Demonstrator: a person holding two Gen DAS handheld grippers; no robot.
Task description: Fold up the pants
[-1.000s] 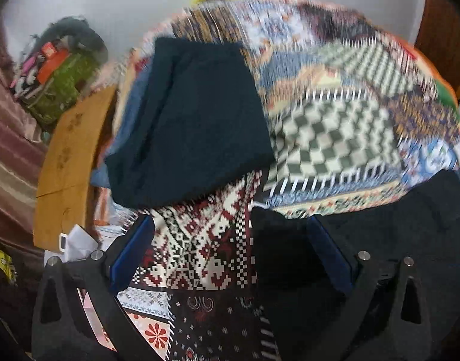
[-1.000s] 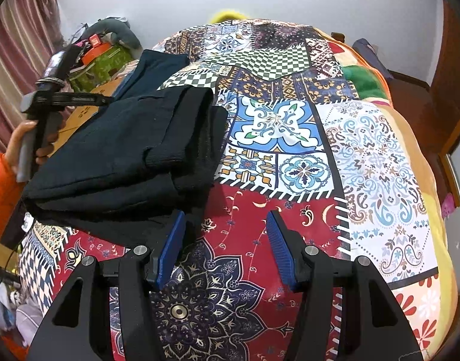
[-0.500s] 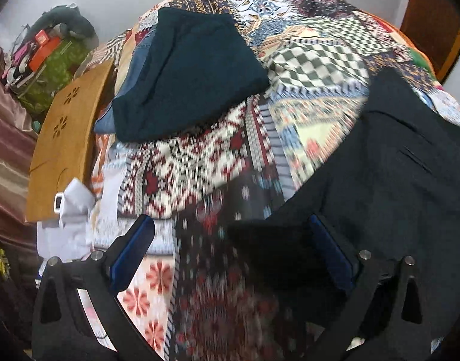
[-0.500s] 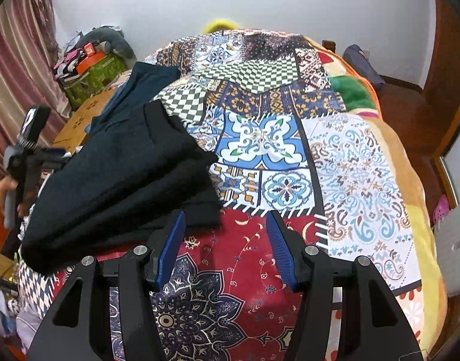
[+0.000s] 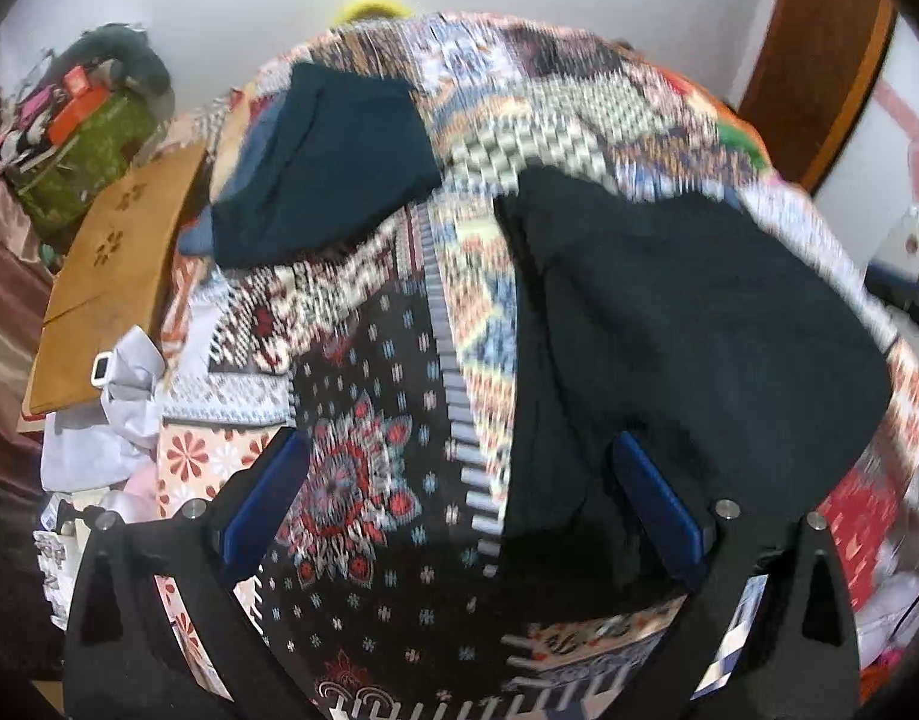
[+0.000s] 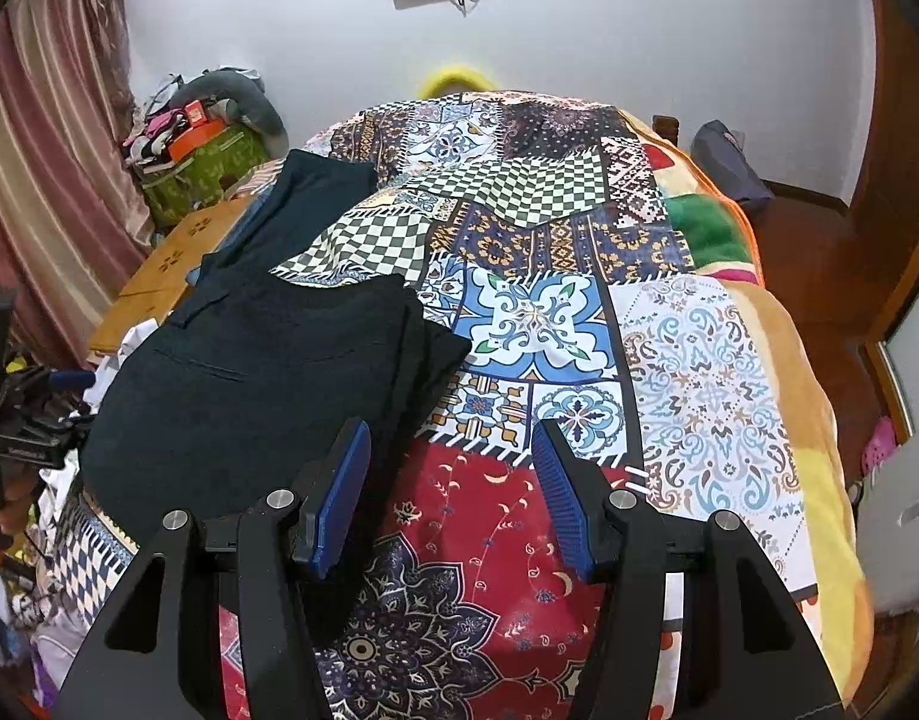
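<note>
Right gripper [image 6: 450, 492] hangs released and empty above the patchwork quilt [image 6: 711, 360]; the left gripper [image 5: 459, 510], jaws spread, grasps nothing, its right-hand pad over the edge of the black pants [image 6: 267, 384], which lie folded at the bed's left side.

Any nudge from either gripper could drag the loose top layer and undo the fold; the stack sits near the bed's edge and might slide. Motion blur in the left wrist view obscures whether that pad touches cloth. A second dark folded garment [image 5: 327, 162] lies beyond, its type unclear.
</note>
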